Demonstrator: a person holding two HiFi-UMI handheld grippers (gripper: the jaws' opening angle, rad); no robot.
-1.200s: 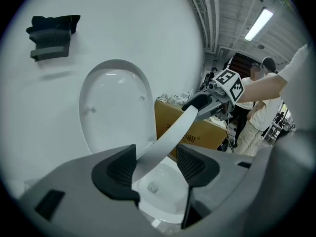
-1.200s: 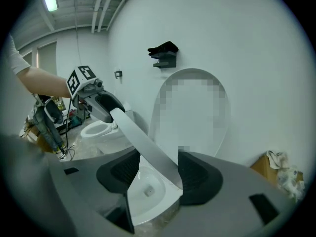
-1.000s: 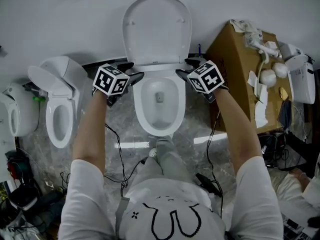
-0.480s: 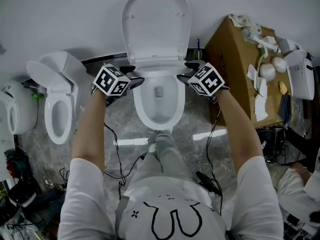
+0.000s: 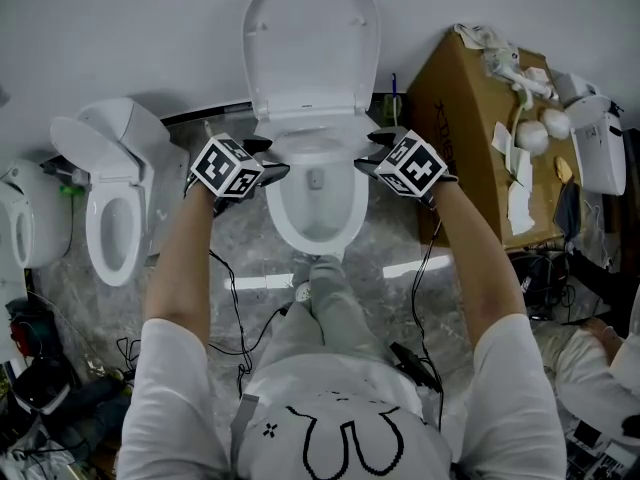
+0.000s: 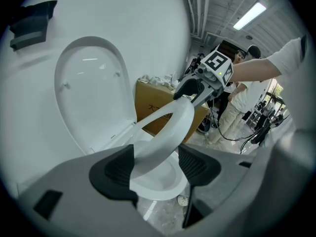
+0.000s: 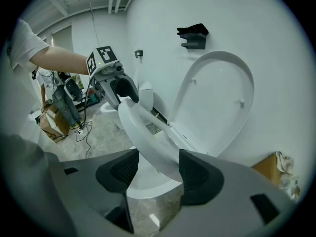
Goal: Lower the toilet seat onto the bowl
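Observation:
The white toilet seat ring (image 6: pixel 168 127) hangs tilted over the bowl (image 5: pixel 315 223), its hinge end low by the upright lid (image 5: pixel 312 48). My left gripper (image 5: pixel 270 165) is shut on the ring's left side, which fills the gap between the pads (image 6: pixel 113 169). My right gripper (image 5: pixel 366 158) is shut on the ring's right side. In the right gripper view the seat (image 7: pixel 143 132) runs between the pads (image 7: pixel 197 174) up to the left gripper (image 7: pixel 118 90). In the left gripper view the right gripper (image 6: pixel 190 90) grips the ring's far end.
A second toilet (image 5: pixel 115 208) stands left, and part of a third (image 5: pixel 25 228) shows at the far left. On the right is a cardboard box (image 5: pixel 470 118) with fittings on top. Cables (image 5: pixel 235 298) trail over the marble floor. A black bracket (image 7: pixel 193 35) juts from the wall.
Both grippers have come slightly down and away from the lid with the seat between them. The toilet has shifted up in the head view.

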